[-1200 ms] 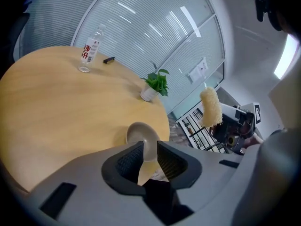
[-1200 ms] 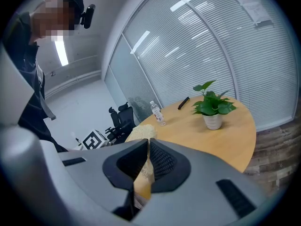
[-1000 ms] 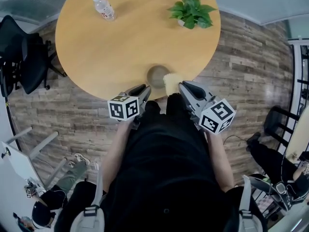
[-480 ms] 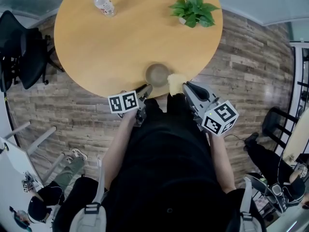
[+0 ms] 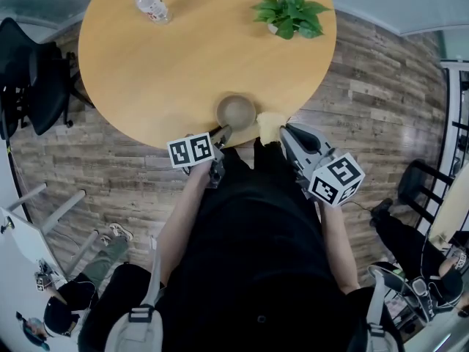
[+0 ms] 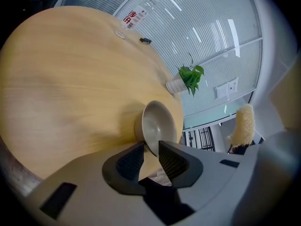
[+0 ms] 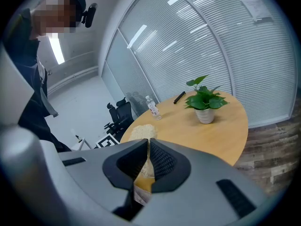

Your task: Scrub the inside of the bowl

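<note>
A beige bowl (image 5: pixel 236 112) stands near the front edge of the round wooden table (image 5: pixel 168 64). My left gripper (image 5: pixel 221 136) reaches its near rim. In the left gripper view the rim of the bowl (image 6: pixel 157 125) sits in the narrow gap between the jaws of the left gripper (image 6: pixel 150 155), which is shut on it. My right gripper (image 5: pixel 284 133) hovers just right of the bowl at the table edge, shut on a yellow sponge (image 5: pixel 269 122). The sponge (image 7: pixel 141 134) sticks out past the right gripper (image 7: pixel 147 158). The sponge (image 6: pixel 242 125) also shows in the left gripper view.
A water bottle (image 5: pixel 149 4) lies at the table's far left and a potted plant (image 5: pixel 291 9) stands at the far right. A dark pen (image 6: pixel 145 40) lies near the bottle. Black office chairs (image 5: pixel 29 79) stand left of the table. Another person (image 5: pixel 102 277) sits at lower left.
My left gripper has moved forward onto the bowl's near rim. The right gripper with the sponge has shifted slightly right, staying beside the bowl.
</note>
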`<state>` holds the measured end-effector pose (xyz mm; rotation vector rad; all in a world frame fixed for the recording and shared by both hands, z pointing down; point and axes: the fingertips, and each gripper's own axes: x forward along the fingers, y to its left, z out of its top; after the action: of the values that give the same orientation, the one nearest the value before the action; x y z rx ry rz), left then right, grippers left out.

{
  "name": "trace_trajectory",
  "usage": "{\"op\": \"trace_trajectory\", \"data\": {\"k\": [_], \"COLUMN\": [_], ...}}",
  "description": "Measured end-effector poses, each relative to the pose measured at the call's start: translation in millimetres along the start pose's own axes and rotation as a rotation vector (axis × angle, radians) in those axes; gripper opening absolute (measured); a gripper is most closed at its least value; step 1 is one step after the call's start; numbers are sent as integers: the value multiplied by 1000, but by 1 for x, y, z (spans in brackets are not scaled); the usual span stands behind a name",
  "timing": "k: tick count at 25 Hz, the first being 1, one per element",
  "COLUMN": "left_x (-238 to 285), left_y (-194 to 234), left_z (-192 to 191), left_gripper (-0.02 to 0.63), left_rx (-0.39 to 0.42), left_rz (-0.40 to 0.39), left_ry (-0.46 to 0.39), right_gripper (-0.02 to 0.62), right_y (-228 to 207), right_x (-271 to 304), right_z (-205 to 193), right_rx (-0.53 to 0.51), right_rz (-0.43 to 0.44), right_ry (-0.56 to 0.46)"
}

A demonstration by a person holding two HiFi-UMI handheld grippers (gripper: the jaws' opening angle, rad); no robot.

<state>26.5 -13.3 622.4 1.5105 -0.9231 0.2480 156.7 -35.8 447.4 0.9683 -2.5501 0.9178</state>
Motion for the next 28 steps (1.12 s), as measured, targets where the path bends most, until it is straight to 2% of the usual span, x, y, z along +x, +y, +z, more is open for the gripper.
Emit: {"op": "trace_trajectory", "data": {"k": [12, 21, 28], "left_x": [0, -10, -32], "left_y": [0, 2, -2], "left_z": [3, 5, 14], "left_gripper": [26, 25, 17], "left_rx": [-33, -41, -26], "left_rz": [-13, -32, -49], "left_ry": [-19, -33, -81], "right_gripper": [26, 26, 26], "right_y": [2, 10, 20], "right_x": [1, 8, 14], "right_z": [1, -3, -4], "right_rx": [-6, -30, -52], "right_rz": [7, 19, 24], "right_ry": [0, -4, -4]}}
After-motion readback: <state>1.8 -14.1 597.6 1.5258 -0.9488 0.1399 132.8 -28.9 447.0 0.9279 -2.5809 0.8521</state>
